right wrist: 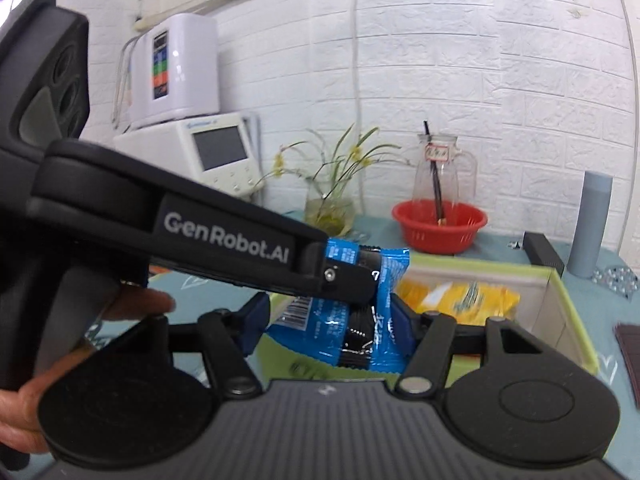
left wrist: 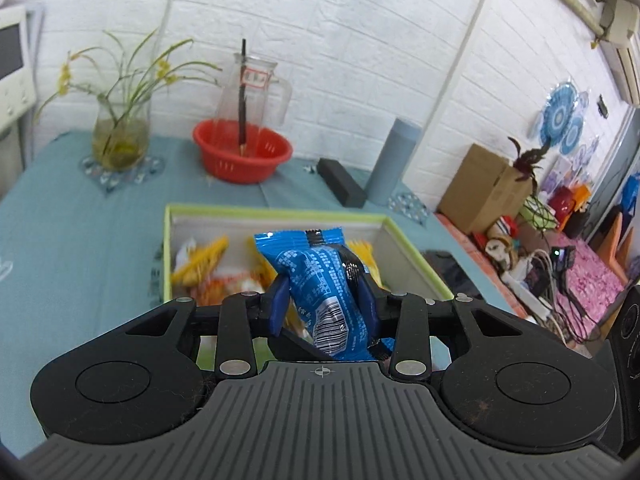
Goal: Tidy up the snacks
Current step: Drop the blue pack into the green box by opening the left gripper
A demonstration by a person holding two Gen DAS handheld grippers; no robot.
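Observation:
My left gripper (left wrist: 323,304) is shut on a blue snack packet (left wrist: 324,284) and holds it upright above the near edge of a green-rimmed white box (left wrist: 276,213). The box holds several yellow and orange snack packets (left wrist: 204,264). In the right wrist view the left gripper (right wrist: 360,280) reaches in from the left, gripping the same blue packet (right wrist: 340,332). My right gripper (right wrist: 332,320) has its blue fingers on both sides of that packet; whether they press it I cannot tell. The box (right wrist: 560,280) lies just behind with yellow packets (right wrist: 460,296).
On the teal tablecloth (left wrist: 80,240) behind the box stand a red basket (left wrist: 242,152), a glass pitcher (left wrist: 252,88), a plant vase (left wrist: 120,136), a black block (left wrist: 340,182) and a grey-blue bottle (left wrist: 394,160). A dark object (right wrist: 628,356) lies right of the box.

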